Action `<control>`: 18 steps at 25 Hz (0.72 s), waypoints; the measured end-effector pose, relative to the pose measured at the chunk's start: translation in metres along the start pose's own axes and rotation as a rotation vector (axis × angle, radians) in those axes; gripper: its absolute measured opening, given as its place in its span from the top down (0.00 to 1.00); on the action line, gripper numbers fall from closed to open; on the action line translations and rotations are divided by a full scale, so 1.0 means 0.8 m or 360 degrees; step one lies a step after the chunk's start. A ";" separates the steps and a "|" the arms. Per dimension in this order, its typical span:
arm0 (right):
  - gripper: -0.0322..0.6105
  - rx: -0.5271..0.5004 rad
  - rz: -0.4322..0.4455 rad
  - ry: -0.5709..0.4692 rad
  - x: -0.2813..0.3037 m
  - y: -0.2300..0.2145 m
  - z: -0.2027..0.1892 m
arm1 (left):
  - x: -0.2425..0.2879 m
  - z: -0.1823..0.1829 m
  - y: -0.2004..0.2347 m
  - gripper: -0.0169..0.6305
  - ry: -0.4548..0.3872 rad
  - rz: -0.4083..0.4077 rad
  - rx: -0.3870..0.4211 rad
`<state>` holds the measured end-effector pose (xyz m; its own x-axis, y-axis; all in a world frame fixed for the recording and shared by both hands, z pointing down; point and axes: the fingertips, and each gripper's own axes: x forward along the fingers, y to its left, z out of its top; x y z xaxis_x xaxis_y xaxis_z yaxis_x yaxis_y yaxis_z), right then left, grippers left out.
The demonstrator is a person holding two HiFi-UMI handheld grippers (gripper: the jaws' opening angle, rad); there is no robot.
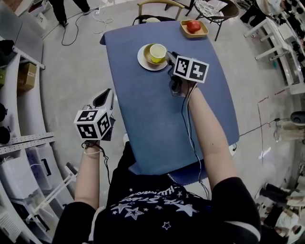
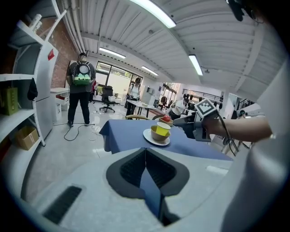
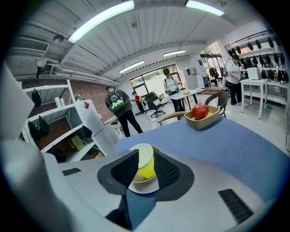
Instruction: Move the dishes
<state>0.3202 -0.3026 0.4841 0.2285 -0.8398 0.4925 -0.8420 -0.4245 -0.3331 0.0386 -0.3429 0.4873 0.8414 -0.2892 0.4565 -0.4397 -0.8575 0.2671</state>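
A white plate lies at the far left of the blue table. On it sits a brown bowl holding a yellow cup. My right gripper is open just right of the cup. In the right gripper view the cup shows in the gap between the jaws of that gripper, above the plate. My left gripper hangs off the table's left side, shut and empty. The left gripper view shows its closed jaws facing the cup from a distance.
A tan tray with a red apple stands at the table's far right corner. Chairs stand beyond the far edge. Shelving runs along the left. A person stands on the floor, with cables nearby.
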 end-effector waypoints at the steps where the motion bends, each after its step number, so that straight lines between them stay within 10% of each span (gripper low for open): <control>1: 0.78 -0.0001 -0.0018 0.0013 0.007 0.000 -0.001 | 0.005 0.003 0.007 0.94 0.0004 -0.0020 0.0005; 18: 0.89 0.0007 -0.0180 0.0281 0.072 -0.003 -0.013 | 0.062 0.023 0.064 0.94 0.0071 -0.0209 -0.0025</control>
<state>0.3302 -0.3467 0.5215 0.2322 -0.7145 0.6600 -0.8135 -0.5146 -0.2708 0.0639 -0.4091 0.5080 0.8773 -0.1553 0.4542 -0.3318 -0.8799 0.3400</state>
